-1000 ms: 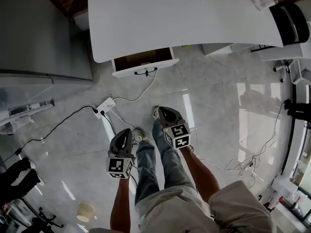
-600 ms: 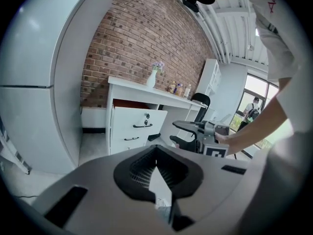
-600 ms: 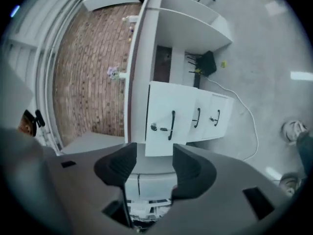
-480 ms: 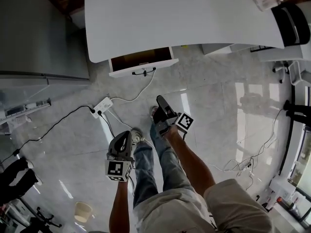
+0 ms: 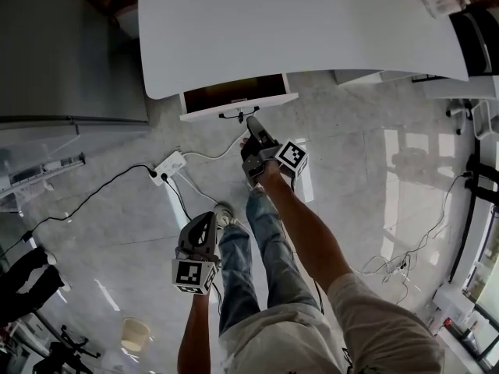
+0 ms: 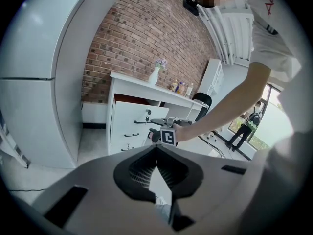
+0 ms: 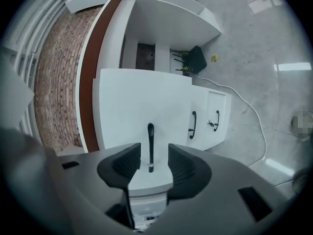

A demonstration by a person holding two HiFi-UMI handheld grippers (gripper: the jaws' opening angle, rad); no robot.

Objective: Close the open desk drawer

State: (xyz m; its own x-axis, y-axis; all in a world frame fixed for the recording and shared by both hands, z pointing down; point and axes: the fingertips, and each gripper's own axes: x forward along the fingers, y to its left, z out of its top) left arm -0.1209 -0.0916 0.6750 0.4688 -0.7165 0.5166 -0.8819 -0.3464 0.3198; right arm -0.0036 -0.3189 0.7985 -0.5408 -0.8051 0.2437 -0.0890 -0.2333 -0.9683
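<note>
Under the white desk (image 5: 296, 22), the top drawer (image 5: 234, 93) stands pulled out, brown inside, with a white front and a black handle (image 5: 236, 116). My right gripper (image 5: 251, 122) reaches to that front, rolled on its side. In the right gripper view the handle (image 7: 150, 143) lines up in the gap of the right gripper (image 7: 150, 163); its jaws are closing, and no pad touches the handle. My left gripper (image 5: 209, 218) hangs back by my legs, shut and empty. In the left gripper view the left gripper (image 6: 156, 151) faces the drawer (image 6: 152, 113).
Two lower drawers (image 7: 210, 121) with black handles sit under the open one. A power strip (image 5: 170, 167) and cables lie on the floor at the left. A grey cabinet (image 5: 62, 53) stands far left, a black chair (image 5: 477, 29) far right.
My right gripper has moved from beside my legs up to the drawer front and rolled onto its side. The left gripper has stayed put.
</note>
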